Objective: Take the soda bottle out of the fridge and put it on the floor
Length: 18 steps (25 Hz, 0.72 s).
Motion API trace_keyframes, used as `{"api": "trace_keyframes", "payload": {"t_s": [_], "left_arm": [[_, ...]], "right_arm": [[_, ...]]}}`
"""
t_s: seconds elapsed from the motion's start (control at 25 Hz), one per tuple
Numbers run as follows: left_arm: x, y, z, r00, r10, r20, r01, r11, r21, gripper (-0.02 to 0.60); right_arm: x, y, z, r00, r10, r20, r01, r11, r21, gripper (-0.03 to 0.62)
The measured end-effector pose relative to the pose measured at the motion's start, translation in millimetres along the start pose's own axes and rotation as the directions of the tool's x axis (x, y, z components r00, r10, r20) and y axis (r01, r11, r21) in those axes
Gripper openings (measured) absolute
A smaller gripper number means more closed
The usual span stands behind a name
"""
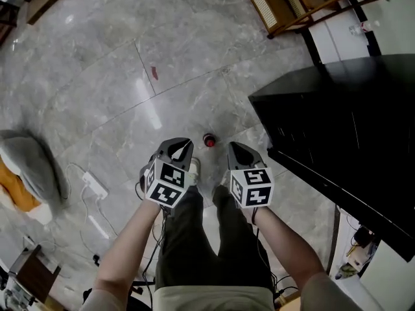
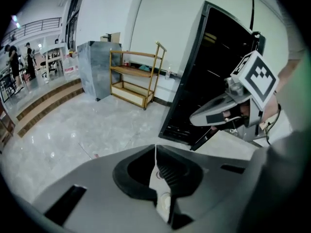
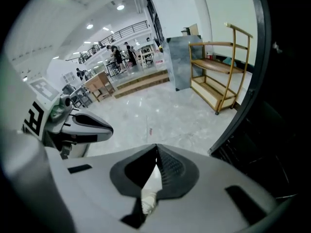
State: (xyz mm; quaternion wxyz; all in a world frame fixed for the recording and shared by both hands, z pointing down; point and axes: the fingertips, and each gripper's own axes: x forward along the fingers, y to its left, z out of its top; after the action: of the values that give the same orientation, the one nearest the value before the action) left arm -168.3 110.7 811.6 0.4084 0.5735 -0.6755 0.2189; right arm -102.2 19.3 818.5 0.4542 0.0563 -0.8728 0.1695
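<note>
Head view looks steeply down on the soda bottle (image 1: 209, 140). Only its red cap and dark shoulders show. It stands upright on the grey marble floor (image 1: 130, 76), just ahead of your feet and a little way from the near corner of the black fridge (image 1: 337, 122). Nothing touches it.

Your left gripper (image 1: 184, 146) and right gripper (image 1: 236, 149) hang side by side in front of your legs. They point down and forward, and the bottle shows between their tips but lower, apart from both. In the left gripper view the two jaws meet at the tips with nothing between them, only the floor beyond. The right gripper view shows the same: jaws pressed together and empty.

Judging from this, the placing step looks finished. The bottle is out of the fridge, down on the floor and let go. What is left is small. Keep both claws and your feet well off the bottle, because a tall narrow thing on smooth stone would tip at a light knock.

The dark fridge front in the gripper views may be an open door with shelves behind it, though you cannot tell for certain. If it is open and you mean to close it, reach round the bottle rather than over it.
</note>
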Motion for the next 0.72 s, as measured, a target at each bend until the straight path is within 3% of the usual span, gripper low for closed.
{"api": "trace_keyframes", "payload": {"t_s": [0.2,0.36,0.72], "left_arm": [[-64.8,-8.9,69.2,0.989,0.028,0.145,-0.033,0.999,0.035,0.011],[-120.5,-20.8,113.0,0.977,0.039,0.210,-0.052,0.997,0.055,0.011],[-238.5,-69.8,211.1,0.941,0.031,0.337,-0.076,0.990,0.119,0.011]], "right_arm": [[-82.9,16.3,60.3,0.993,-0.001,0.119,0.002,1.000,-0.011,-0.005],[-148.4,32.4,98.6,0.978,-0.006,0.209,0.008,1.000,-0.009,-0.005],[-299.1,76.0,189.1,0.916,0.039,0.400,0.022,0.989,-0.145,-0.005]]}}
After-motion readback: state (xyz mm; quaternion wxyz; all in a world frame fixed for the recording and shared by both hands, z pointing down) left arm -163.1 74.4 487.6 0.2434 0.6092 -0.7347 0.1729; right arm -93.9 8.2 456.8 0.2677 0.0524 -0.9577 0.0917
